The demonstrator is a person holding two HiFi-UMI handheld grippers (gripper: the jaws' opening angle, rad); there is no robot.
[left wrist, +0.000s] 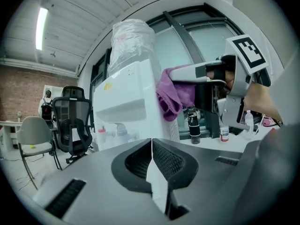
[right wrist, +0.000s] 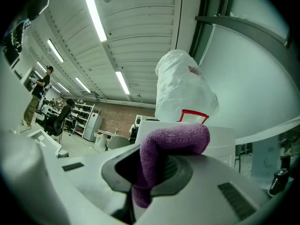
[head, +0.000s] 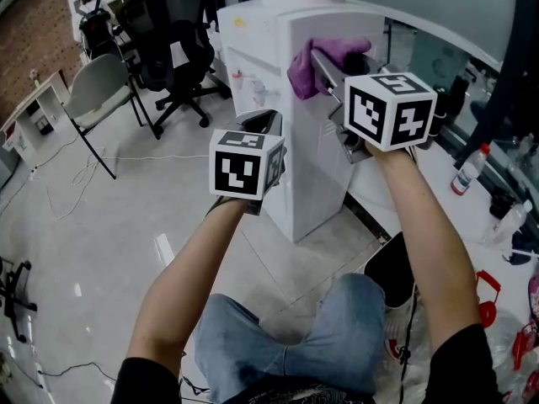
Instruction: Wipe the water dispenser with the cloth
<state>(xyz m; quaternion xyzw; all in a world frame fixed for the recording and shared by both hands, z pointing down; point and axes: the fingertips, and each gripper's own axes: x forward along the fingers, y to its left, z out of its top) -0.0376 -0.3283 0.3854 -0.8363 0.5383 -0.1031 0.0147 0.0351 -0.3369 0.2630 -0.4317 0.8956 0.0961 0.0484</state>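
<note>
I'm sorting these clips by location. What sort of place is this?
Probably an open-plan office or workshop. A white water dispenser stands by the window wall, black mesh office chairs are parked behind it, and long strip lights run overhead past storage shelving.

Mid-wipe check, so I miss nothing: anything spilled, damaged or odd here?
No spill or damage shows. One oddity: a crinkled plastic bag covers whatever sits on top of the water dispenser. The purple cloth sits clamped in the right gripper; the left gripper is shut, empty.
</note>
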